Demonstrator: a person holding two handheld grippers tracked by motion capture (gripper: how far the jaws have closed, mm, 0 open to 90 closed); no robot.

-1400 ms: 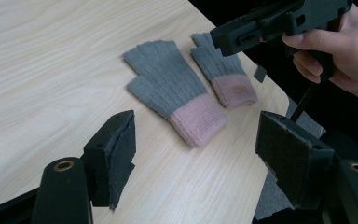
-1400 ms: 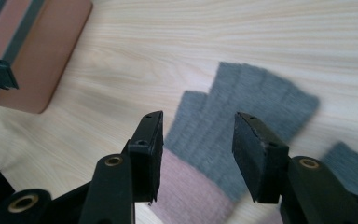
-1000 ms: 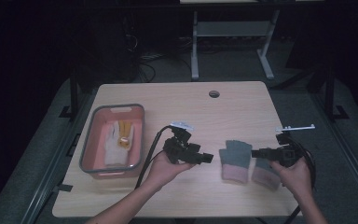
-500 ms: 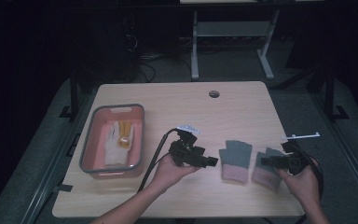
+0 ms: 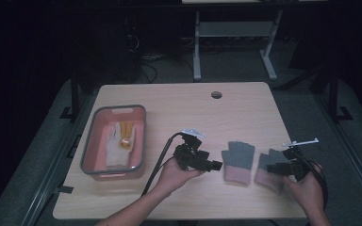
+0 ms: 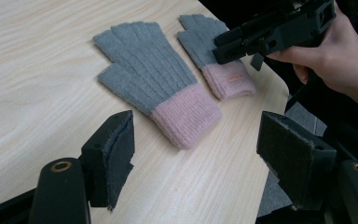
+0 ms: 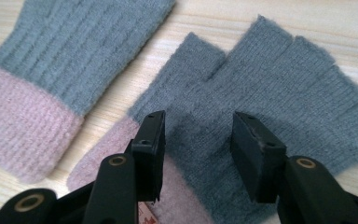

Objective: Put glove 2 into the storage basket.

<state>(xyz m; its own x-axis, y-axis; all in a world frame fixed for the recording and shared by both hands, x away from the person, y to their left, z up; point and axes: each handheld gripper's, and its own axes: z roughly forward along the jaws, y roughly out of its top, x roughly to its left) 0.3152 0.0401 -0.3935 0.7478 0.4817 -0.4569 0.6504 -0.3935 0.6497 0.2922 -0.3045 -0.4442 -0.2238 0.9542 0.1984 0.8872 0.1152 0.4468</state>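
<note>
Since half a second ago: right gripper [image 5: 274, 168] shifted over right-hand glove [image 7: 270, 93], jaws parted astride its palm near the pink cuff, nothing gripped yet; left gripper [image 5: 215, 165] wide open, just short of left-hand glove [image 6: 154, 84]; both gloves flat on table [image 5: 169, 101]; step: approach; next, lower and pinch.

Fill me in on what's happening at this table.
A person holds a gripper in each hand over two grey gloves with pink cuffs lying side by side on the table. The right gripper hangs open just above the right-hand glove, jaws either side of its palm. The left gripper is open, pointing at the left-hand glove without touching it. A tub at the left holds a white glove.
</note>
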